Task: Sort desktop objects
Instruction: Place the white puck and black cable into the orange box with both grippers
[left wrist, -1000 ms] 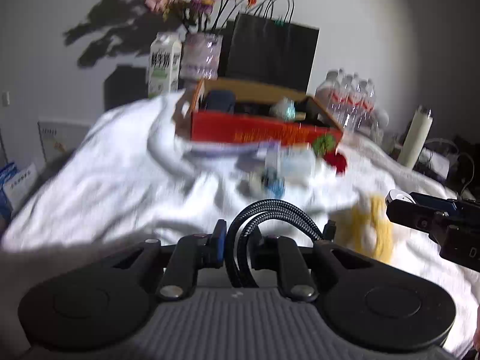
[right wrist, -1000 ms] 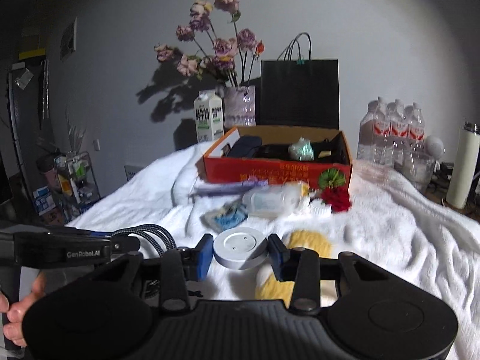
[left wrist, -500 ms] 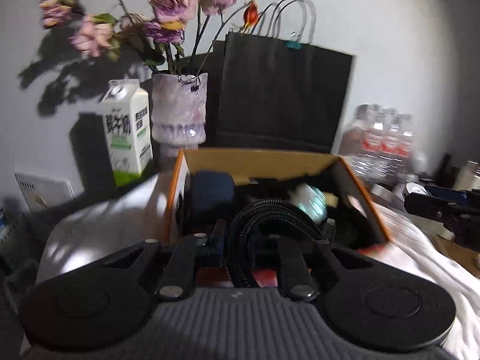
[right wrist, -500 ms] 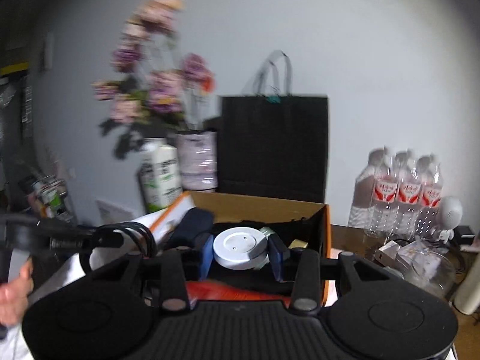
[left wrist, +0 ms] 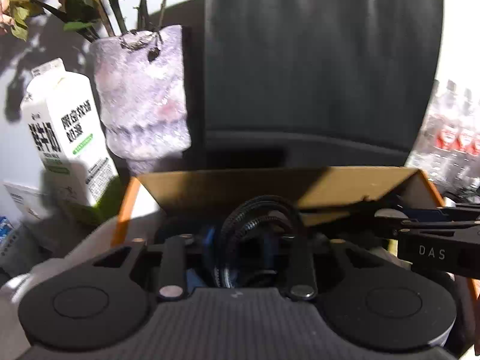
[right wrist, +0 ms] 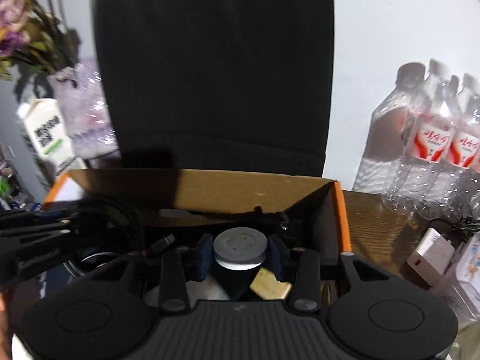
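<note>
Holding cable (left wrist: pixel 264 228), puck (right wrist: pixel 240 247) over box (right wrist: pixel 246 189)

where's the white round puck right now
In the right wrist view the white round puck is clamped in the right gripper, over the orange cardboard box near its right wall.

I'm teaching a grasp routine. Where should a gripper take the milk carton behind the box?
Grip the milk carton across its flat side panels at mid-height, coming from the front. It stands upright, so the panels are parallel; the vase crowds its right side, so approach carefully.
</note>
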`<control>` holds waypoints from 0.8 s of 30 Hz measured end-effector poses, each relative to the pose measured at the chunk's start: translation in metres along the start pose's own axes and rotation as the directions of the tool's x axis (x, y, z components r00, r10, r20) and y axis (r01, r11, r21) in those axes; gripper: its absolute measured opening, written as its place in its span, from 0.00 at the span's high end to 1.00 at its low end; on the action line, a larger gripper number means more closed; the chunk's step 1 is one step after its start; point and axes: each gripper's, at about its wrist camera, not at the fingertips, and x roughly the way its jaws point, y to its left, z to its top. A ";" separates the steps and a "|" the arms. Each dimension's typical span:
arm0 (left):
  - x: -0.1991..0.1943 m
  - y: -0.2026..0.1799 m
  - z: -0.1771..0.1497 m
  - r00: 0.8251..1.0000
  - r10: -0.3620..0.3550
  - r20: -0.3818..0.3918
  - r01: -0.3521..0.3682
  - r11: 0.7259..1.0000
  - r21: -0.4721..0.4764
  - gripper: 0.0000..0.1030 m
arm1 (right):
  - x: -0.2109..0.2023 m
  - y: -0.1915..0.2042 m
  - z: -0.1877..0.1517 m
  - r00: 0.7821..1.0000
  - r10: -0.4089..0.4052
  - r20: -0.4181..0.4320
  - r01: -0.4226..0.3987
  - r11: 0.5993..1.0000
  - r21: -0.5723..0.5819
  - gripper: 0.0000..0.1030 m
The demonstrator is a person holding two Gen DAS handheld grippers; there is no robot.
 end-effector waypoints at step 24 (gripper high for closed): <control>-0.231 0.037 -0.145 0.999 0.000 0.037 -0.003 0.997 0.080 0.03 | -0.239 0.052 -0.136 0.976 0.012 0.217 0.011 0.994 -0.104 0.16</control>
